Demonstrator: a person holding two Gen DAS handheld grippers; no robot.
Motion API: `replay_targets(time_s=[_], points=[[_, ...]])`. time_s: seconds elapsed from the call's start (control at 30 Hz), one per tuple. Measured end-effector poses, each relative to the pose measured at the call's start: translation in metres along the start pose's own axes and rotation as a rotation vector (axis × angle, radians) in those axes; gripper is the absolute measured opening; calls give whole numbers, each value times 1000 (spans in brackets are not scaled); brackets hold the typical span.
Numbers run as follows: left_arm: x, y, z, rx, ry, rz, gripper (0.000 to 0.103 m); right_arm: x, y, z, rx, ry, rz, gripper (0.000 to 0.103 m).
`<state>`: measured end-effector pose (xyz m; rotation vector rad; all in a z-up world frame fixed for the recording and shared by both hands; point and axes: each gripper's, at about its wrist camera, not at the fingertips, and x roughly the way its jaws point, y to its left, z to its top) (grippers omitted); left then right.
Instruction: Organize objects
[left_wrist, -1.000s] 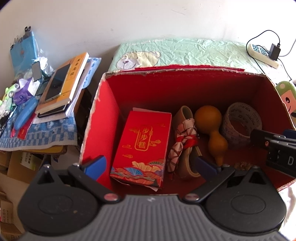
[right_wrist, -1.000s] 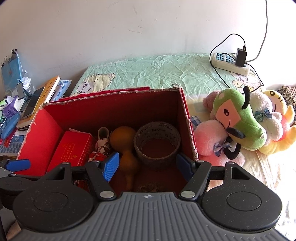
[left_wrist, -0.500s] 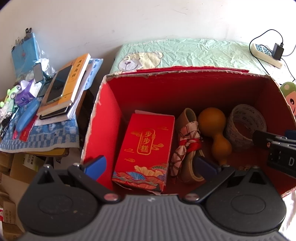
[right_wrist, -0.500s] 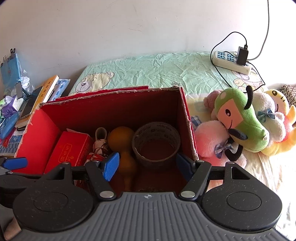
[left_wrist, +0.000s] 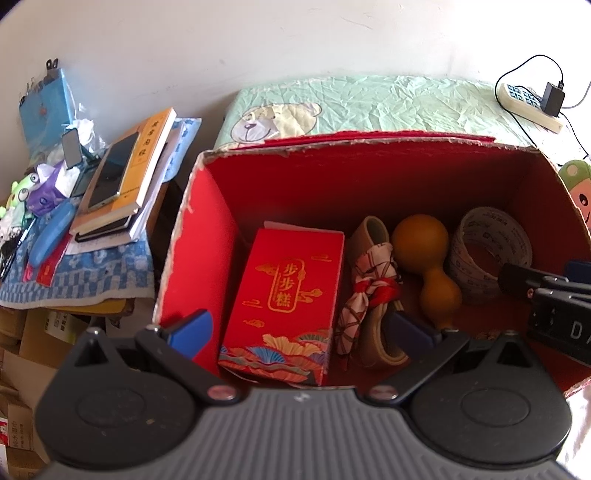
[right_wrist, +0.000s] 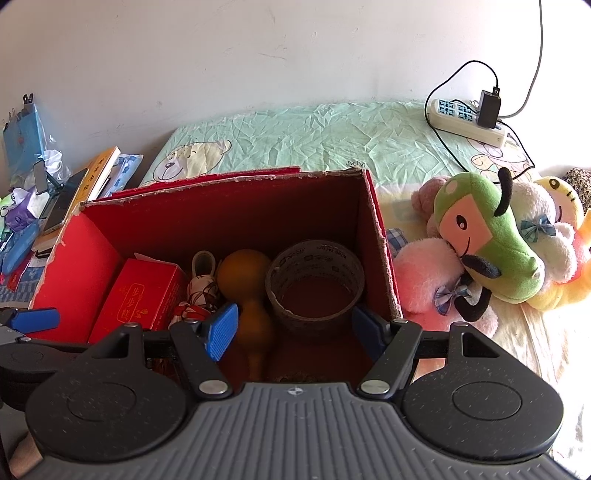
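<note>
An open red cardboard box stands on the bed. Inside lie a red gift carton, a slipper with a patterned cloth, a brown gourd and a tape roll. My left gripper is open and empty above the box's near left part. My right gripper is open and empty above the box's near right part, over the gourd and tape roll. Its side shows in the left wrist view.
Stuffed toys lie on the bed right of the box. A power strip with a charger lies at the back right. Left of the bed, a cluttered side table holds books and a phone.
Both grippers have drawn back slightly from the box, so the box and its contents sit a little lower in both views. Nothing in the box has moved.
</note>
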<state>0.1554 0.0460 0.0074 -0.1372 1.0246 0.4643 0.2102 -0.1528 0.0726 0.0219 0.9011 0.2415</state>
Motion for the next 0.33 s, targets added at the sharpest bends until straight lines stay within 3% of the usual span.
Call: replay_targets(time_s=[0.33], points=[[-2,-3,0,25,-34,-3,102,3,0,0,0,3,0,71]])
